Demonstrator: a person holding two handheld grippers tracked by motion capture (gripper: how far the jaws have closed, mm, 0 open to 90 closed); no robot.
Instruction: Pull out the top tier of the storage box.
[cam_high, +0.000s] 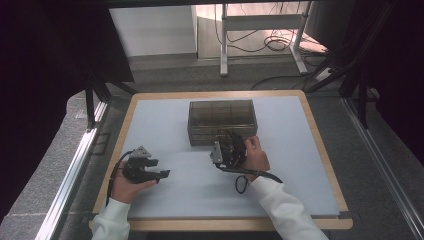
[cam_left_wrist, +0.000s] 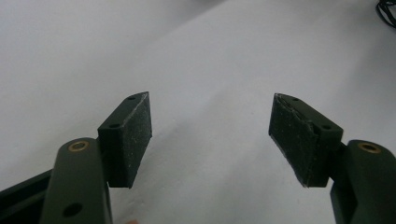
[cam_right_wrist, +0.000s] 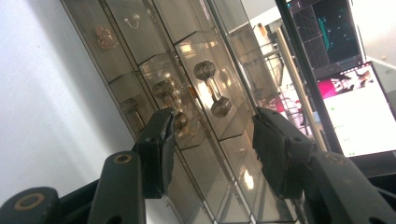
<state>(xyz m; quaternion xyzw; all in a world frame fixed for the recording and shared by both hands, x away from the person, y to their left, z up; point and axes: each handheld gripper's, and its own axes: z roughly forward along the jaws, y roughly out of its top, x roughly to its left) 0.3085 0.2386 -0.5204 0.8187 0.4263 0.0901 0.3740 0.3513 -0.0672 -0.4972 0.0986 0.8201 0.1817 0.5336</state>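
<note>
At the middle of the pale blue table (cam_high: 165, 120) we see a smoke-tinted clear box (cam_high: 222, 121) with compartments, and the right gripper (cam_high: 231, 148) sits right at its near front edge, held in the right hand (cam_high: 255, 156) with the white sleeve (cam_high: 285, 210) trailing back toward us. From the right gripper view we look along the box's (cam_right_wrist: 187, 79) see-through face: small shiny trinkets lie in separate compartments, among them a little dumbbell-shaped piece (cam_right_wrist: 212, 88) in one cell and a round gold one (cam_right_wrist: 105, 37) in a cell further along. The right gripper's (cam_right_wrist: 212, 140) jaws stand parted with the box's front between them; whether the pads touch it we cannot tell. Over on the near left, the left gripper (cam_high: 155, 170) lies low over bare table, well apart from the box, cupped in the left hand (cam_high: 127, 187). In its own view the left gripper's (cam_left_wrist: 210, 135) jaws are spread wide, nothing between the pads (cam_left_wrist: 140, 130)
</note>
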